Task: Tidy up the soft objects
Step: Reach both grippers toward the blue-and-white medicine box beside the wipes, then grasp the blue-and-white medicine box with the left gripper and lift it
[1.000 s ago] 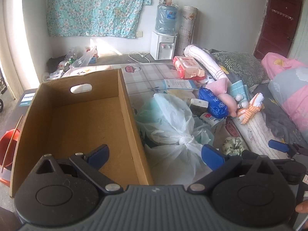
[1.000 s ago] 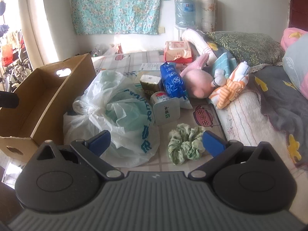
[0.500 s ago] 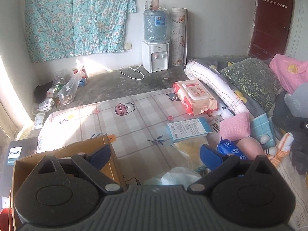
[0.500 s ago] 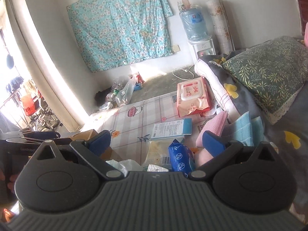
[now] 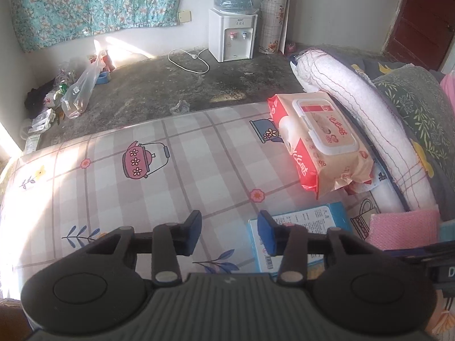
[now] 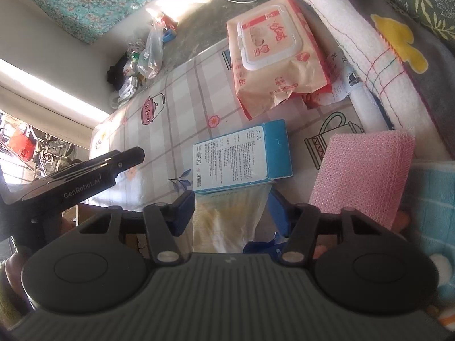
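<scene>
My left gripper hovers over the checked mat. Its jaws are closing with only bare mat between them. A blue box lies just right of it. My right gripper points steeply down, jaws closing, with a yellowish plastic pack between the pads; I cannot tell whether they touch it. Beyond it lie the blue box and a wet-wipes pack. A pink knitted cloth and a light-blue towel lie to the right.
A white rolled bolster and dark bedding border the mat on the right. A water dispenser, a cable and plastic bags sit on the grey floor beyond. The left gripper's black housing crosses the right wrist view.
Both views have swept forward from the cardboard box and white bag, across the mat, to the wipes and blue box. Both pairs of jaws have narrowed from wide open.
</scene>
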The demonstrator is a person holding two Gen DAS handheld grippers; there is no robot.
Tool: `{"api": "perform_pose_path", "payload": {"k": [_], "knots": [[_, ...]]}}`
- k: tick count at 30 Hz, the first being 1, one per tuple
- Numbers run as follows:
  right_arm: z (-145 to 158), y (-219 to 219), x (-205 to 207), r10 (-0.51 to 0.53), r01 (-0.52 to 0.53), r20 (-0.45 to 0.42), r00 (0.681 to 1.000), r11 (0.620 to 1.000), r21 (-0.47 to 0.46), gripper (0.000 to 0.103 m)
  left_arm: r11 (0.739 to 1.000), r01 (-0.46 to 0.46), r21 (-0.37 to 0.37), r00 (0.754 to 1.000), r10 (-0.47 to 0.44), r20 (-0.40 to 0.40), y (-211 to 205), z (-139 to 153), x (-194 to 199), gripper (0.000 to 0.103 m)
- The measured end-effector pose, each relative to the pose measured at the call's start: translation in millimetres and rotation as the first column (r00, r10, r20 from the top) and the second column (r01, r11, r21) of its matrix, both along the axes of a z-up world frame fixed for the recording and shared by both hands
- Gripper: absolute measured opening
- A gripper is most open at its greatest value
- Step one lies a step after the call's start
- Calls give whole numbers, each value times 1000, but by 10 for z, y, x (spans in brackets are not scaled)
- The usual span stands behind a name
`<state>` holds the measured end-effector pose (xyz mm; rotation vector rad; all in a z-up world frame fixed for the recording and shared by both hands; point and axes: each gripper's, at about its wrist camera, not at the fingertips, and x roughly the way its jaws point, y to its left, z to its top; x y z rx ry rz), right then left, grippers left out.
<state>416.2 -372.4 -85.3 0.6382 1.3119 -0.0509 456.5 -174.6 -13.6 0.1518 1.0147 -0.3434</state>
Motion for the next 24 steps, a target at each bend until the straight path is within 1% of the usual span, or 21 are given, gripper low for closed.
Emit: {"api": "perform_pose_path", "payload": {"k": [3,5,8,10,12,14,17,19,20,21,22,24], "knots": [[-244,-37,119,-5,5,-43,999,1000,6,48,1000,13,15,999,-12,-32,-162,-229,199,32],[-354,-102,153,-15,15,-54,998,1000,1,47,1000,14,20,998,-12,-60,-216,-339,276,29],[-330,-190,236,-18,17,-22,1000,999,-36,46,999,-10,-38,993,5,-118,-132,-375,285,27],[-326,-247,316,-22,22,-1,1000,998,-59,46,996,0,-88,987,-14,-159,-57,-323,221,27],[-394,-310,418,-42,41,-3,999,997,-70,46,992,14,-125,979,-39,-200,-23,-295,151,27],[-511,-370,511,-69,67,-22,997,995,-69,46,987,28,-157,963,-69,-259,-23,-310,81,27],[-706,-406,622,-107,104,-51,993,993,-56,44,985,49,-168,937,-103,-334,-91,-397,0,26],[-772,-368,654,-105,102,-55,993,993,-52,44,985,69,-158,926,-122,-357,-161,-461,-39,26],[-794,-326,665,-99,97,-57,993,994,-44,44,987,76,-145,925,-124,-359,-191,-503,-40,26],[-814,-298,667,-95,94,-60,994,995,-34,44,988,77,-136,927,-121,-354,-213,-528,-43,22],[-831,-270,665,-92,90,-64,994,996,-28,44,988,81,-130,933,-121,-339,-235,-533,-31,22],[-839,-199,645,-76,74,-63,995,997,-36,45,990,66,-124,936,-104,-336,-246,-526,31,22]]}}
